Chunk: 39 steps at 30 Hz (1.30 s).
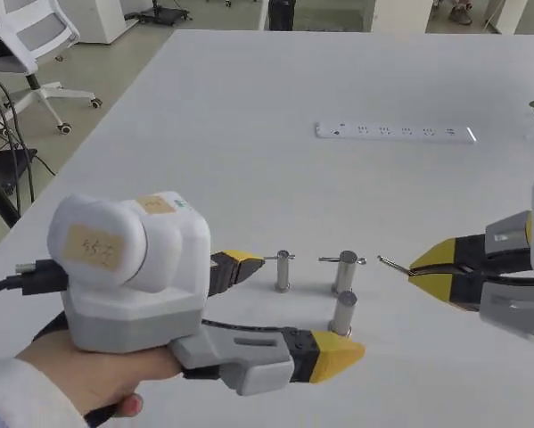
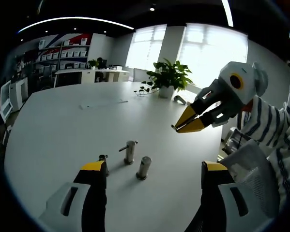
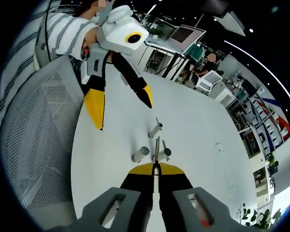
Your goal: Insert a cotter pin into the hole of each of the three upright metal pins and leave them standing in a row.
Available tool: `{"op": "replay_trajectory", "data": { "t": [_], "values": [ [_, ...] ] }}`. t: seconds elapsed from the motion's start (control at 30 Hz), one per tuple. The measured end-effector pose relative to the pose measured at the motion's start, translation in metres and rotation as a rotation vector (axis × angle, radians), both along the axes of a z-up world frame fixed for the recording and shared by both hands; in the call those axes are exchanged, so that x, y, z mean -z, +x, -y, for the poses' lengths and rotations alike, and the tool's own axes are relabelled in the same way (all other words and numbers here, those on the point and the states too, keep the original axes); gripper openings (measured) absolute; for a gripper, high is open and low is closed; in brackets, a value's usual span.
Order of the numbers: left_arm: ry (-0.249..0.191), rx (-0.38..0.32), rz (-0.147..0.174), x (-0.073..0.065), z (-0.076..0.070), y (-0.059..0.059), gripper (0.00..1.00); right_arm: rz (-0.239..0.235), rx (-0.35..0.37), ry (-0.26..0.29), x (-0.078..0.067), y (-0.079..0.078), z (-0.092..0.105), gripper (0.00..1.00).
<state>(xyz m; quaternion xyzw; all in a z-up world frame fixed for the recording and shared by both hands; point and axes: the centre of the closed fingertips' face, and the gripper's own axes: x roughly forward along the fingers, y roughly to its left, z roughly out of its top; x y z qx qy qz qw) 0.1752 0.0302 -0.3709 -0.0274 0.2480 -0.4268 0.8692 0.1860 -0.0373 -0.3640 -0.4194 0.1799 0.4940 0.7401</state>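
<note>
The right gripper (image 1: 413,270) is clenched on a cotter pin (image 1: 392,264), pinching it at 1 end so that most of it sticks out leftward, in the air and to the right of the 3 pins. The left gripper (image 1: 311,305) is spread wide. Its far jaw lies just beside the left pin (image 1: 283,272) and its near jaw lies near the bare pin (image 1: 342,313), gripping nothing. All 3 pins stand upright on the worktop (image 1: 249,134). The left pin and the right pin (image 1: 345,272) stand side by side, and the bare pin stands nearer, just in front of the right pin, so they do not yet form 1 row. The chief risk, I judge, is toppling: a sideways push from a cotter pin that misses the hole would tip the bare pin, since nothing holds it. Held only by its end, the cotter pin could also swivel in the jaws and come in crooked. I cannot tell which way the bare pin's hole faces. The left gripper's far jaw is so close to the left pin that a small drift could knock it or catch its crosspiece. Only the pins' holes hold anything: 2 carry a cotter pin, and the third looks empty.
</note>
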Motion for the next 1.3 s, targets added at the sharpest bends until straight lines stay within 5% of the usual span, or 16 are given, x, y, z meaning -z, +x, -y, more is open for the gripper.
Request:
{"op": "replay_trajectory", "data": {
  "t": [0.3, 0.63, 0.93, 1.1, 1.3],
  "values": [
    [-0.101, 0.012, -0.016, -0.024, 0.019, 0.015, 0.71, 0.024, 0.002, 0.012, -0.001, -0.001, -0.005, 0.0],
    [-0.193, 0.04, -0.12, -0.03, 0.039, 0.016, 0.52, 0.078, 0.023, 0.032, -0.005, -0.001, -0.01, 0.0],
    [-0.214, 0.047, -0.197, -0.02, 0.047, 0.014, 0.23, 0.087, 0.038, 0.046, -0.005, -0.005, -0.01, 0.0],
    [-0.2, 0.059, -0.197, -0.016, 0.049, 0.011, 0.06, 0.085, 0.043, 0.046, -0.003, -0.007, -0.01, 0.0],
    [-0.197, 0.077, -0.214, -0.013, 0.053, 0.008, 0.03, 0.083, 0.049, 0.037, 0.001, -0.009, -0.008, 0.0]
  ]
}}
